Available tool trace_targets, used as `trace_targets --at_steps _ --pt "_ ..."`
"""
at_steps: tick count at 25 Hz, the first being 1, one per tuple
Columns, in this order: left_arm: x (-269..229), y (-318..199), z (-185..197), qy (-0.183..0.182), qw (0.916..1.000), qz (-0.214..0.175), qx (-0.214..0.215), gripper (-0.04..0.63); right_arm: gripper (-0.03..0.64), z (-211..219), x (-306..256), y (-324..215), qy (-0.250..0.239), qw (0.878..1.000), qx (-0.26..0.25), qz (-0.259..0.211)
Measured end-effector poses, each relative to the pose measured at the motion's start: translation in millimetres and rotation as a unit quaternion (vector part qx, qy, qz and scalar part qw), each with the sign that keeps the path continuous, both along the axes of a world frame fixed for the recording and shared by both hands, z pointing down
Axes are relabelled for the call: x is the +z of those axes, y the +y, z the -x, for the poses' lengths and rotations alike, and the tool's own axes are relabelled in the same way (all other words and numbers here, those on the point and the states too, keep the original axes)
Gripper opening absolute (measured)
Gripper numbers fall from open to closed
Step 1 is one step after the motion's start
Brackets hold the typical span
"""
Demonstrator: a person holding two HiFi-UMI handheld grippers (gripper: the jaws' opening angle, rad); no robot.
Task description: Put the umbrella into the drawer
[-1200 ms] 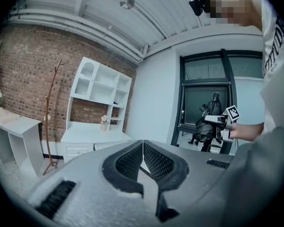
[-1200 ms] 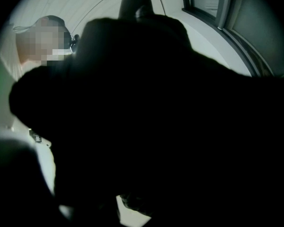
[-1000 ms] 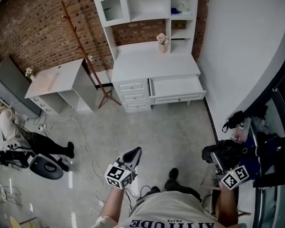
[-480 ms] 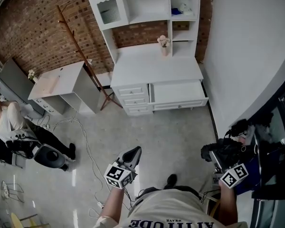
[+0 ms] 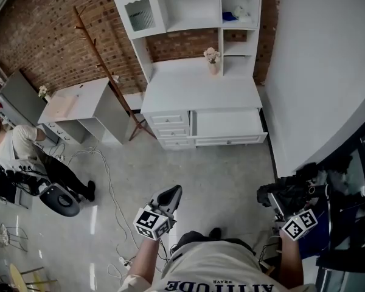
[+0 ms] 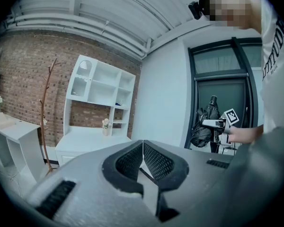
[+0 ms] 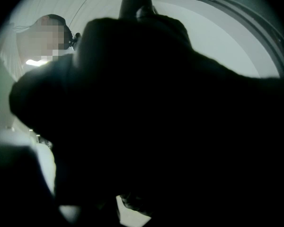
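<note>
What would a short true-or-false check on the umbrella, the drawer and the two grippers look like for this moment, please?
1. The wide drawer of the white desk stands open. True.
2. The black umbrella lies inside the drawer. False: it is at the right gripper, off the floor and well away from the desk.
3. The left gripper has its jaws together with nothing between them. True.
4. The small vase of flowers stands on the floor. False: it stands on the desk top, below the shelves.
</note>
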State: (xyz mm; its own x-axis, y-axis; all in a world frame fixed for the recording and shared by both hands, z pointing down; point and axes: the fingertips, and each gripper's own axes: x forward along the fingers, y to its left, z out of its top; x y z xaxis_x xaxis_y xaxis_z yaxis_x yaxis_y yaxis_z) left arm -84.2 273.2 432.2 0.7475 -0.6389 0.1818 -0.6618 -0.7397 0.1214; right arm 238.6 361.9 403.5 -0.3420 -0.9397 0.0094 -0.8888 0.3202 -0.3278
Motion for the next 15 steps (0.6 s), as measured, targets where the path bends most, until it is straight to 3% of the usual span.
trace_targets --at_steps 15 --pt "11.1 -31.3 -18.9 -0.004 0.9999 0.010 0.005 0.028 0.291 -14.1 14.6 -37.9 -0.015 1.000 -0.007 0.012"
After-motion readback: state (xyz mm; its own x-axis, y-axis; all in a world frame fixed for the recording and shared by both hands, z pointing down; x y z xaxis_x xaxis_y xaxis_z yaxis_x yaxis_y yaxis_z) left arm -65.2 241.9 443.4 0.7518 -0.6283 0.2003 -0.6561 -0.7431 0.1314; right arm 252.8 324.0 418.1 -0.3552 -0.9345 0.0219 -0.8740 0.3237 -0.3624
